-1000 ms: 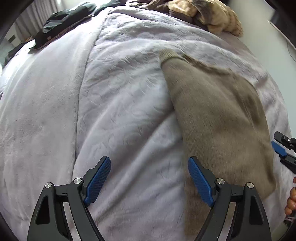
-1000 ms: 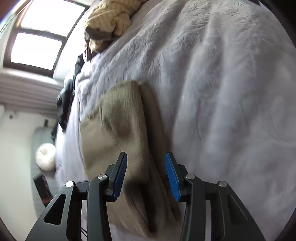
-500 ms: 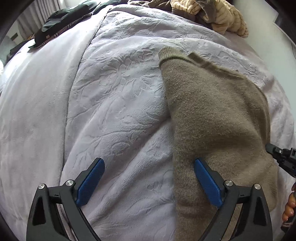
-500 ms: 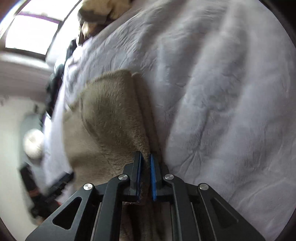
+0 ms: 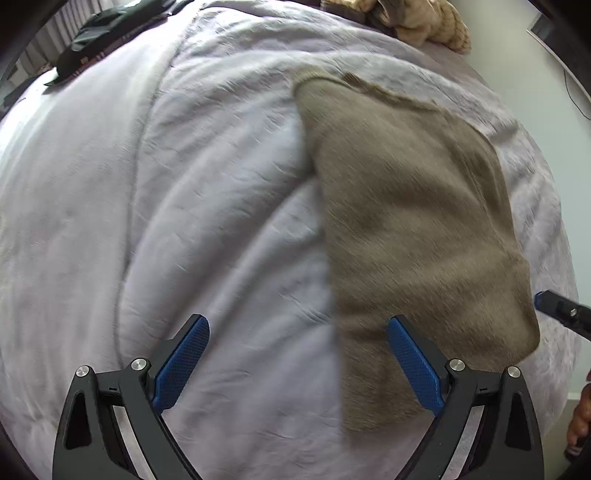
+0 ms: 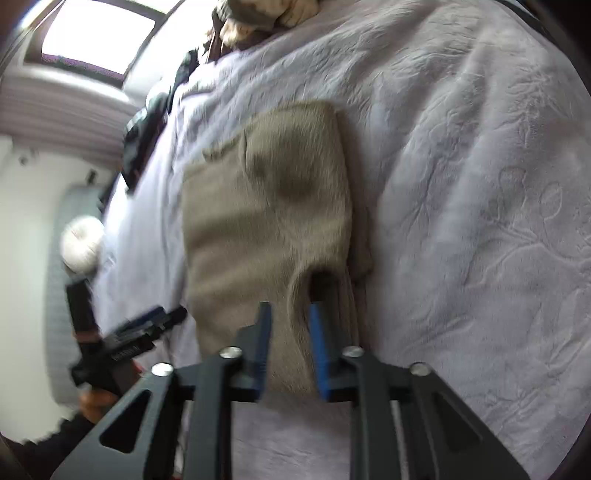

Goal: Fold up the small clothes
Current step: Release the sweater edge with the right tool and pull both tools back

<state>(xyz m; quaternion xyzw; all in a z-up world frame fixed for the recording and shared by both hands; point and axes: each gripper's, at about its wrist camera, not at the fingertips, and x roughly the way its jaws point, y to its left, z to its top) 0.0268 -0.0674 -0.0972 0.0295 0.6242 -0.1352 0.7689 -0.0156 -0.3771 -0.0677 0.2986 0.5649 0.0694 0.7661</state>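
A folded tan knit garment [image 5: 413, 236] lies on the lavender bedspread [image 5: 184, 184]. My left gripper [image 5: 295, 354] is open and empty, hovering above the garment's left edge, its right pad [image 5: 413, 365] over the fabric. In the right wrist view the garment [image 6: 266, 206] shows with a raised fold at its near edge. My right gripper [image 6: 290, 347] has its jaws slightly apart with that raised fold between the pads; whether it pinches the cloth is unclear. The right gripper's tip also shows in the left wrist view [image 5: 561, 312], beside the garment's right edge.
A pile of beige and striped clothes [image 5: 413, 18] sits at the far end of the bed. Dark clothing [image 5: 107, 33] lies at the far left. The left gripper's body [image 6: 122, 343] shows at left in the right wrist view. A window [image 6: 96, 33] is beyond the bed.
My right gripper shut on the garment's near edge half a second ago; its jaws now stand slightly apart and it has drawn back. The left gripper stayed open and shifted a little.
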